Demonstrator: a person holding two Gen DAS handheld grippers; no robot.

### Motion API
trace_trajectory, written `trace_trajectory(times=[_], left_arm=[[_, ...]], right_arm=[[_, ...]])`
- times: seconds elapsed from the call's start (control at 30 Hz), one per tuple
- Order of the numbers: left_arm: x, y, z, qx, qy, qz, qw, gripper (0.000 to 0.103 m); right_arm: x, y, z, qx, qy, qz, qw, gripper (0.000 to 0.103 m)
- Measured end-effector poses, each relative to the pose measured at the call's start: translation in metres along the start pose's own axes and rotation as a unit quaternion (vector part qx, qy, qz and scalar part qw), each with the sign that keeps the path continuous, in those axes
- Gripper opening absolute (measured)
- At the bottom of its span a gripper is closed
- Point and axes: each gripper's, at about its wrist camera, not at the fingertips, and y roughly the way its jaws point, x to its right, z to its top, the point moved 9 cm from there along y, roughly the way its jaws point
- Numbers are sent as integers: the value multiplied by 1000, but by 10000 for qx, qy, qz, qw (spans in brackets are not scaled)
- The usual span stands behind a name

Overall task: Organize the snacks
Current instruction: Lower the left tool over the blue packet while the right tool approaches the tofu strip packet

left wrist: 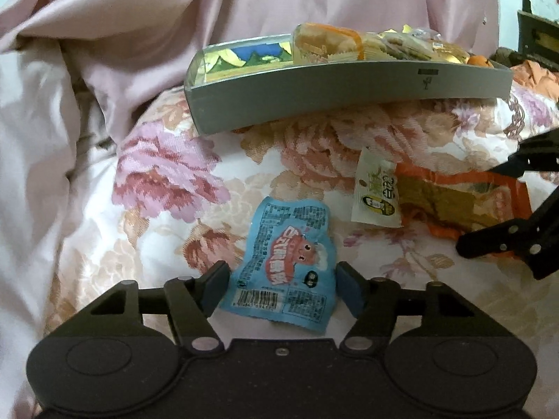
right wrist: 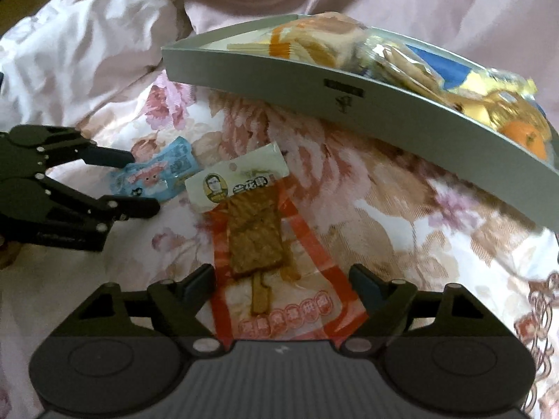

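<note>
A floral bedspread (left wrist: 167, 174) with pink and peach blooms fills the lower and central area of both views. A plain pink quilt (left wrist: 122, 28) lies bunched across the top and left of each frame.

A shallow grey box (left wrist: 349, 94) rests on the bedspread in the upper centre of the left wrist view and the upper right of the right wrist view. It holds assorted snack packs (left wrist: 332, 45); an orange fruit (right wrist: 524, 136) sits at its far right end in the right wrist view.

The left gripper (left wrist: 281, 288) occupies the bottom of the left wrist view. Its jaws are spread, one on each side of a blue snack packet (left wrist: 290, 262) that lies flat on the bedspread at lower centre. The right pad stands at the packet's edge; whether either pad presses on the packet cannot be determined.

The right gripper (right wrist: 281, 288) occupies the bottom of the right wrist view. Its jaws are spread wide around an orange-bordered clear packet (right wrist: 258, 244) containing a brown skewered snack. The pads stand clear of the wrapper edges.

A small cream packet (right wrist: 234, 181) with a portrait logo lies across the far end of the orange-bordered packet, just right of the blue packet. All three loose packets lie on the bedspread in front of the grey box, apart from it.
</note>
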Motion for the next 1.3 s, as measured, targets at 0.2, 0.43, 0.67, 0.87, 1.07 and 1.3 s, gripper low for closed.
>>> trace_trajectory(times=[0.2,0.43,0.67,0.87,1.07,1.3], left_arm=[[4,-1,0,-63,135,103,9998,83],[-6,3,-1,-84,-13,135,9999,93],[-4,6,2,12,211,193,9996,101],[2,8,3,-8,224,-58,9997,94],[9,5,2,-106,41,-272,9996,72],[16,-3,-4,-298,-531,-230,9979,67]], right_arm=[[0,-4,4,277,74,331,9990,88],[-15,3,7,392,-486,356,9974,95],[-16,11,5,364,-874,270,9951,99],[-23,17,4,397,-1134,231,9925,101],[-20,11,5,351,-931,230,9948,84],[-18,1,0,251,-749,118,9968,71]])
